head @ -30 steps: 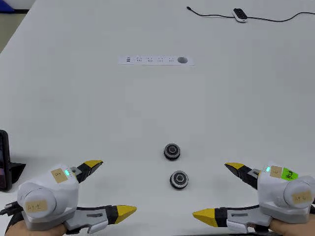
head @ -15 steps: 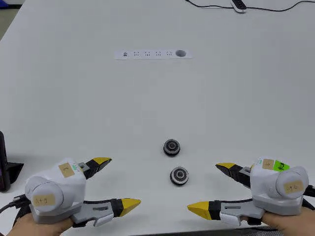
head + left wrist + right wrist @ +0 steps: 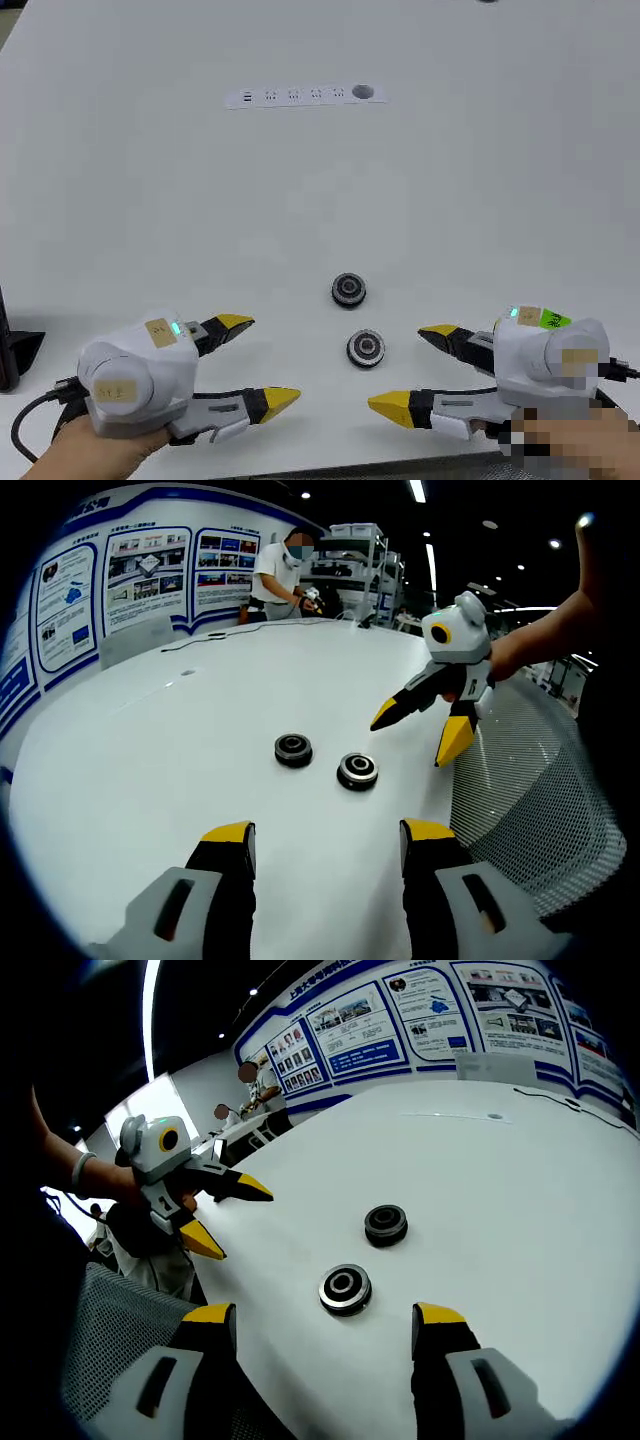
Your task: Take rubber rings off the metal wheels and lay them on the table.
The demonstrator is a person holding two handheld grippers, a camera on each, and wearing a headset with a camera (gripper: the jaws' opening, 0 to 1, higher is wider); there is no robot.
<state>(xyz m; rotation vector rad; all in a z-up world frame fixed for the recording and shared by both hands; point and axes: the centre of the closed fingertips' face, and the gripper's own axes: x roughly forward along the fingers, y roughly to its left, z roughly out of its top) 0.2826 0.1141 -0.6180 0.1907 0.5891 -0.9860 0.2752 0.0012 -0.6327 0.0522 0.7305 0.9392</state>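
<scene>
- My left claw (image 3: 268, 360) gapes wide, empty.
- My right claw (image 3: 402, 367) is equally wide, empty.
- Near wheel (image 3: 366, 348) lies on the counter (image 3: 300, 200) between both claws; far wheel (image 3: 348, 289) just beyond it.

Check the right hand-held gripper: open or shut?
Open: the white right hand-held gripper has its yellow-tipped jaws wide apart, gripping nothing.

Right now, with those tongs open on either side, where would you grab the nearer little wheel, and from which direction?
Probably across its outer rim, where the black rubber ring sits. The nearer wheel lies flat on the table, hub up, so only the round edge offers opposite faces. The right tongs, open and seemingly closest, could come in low from its right.
</scene>
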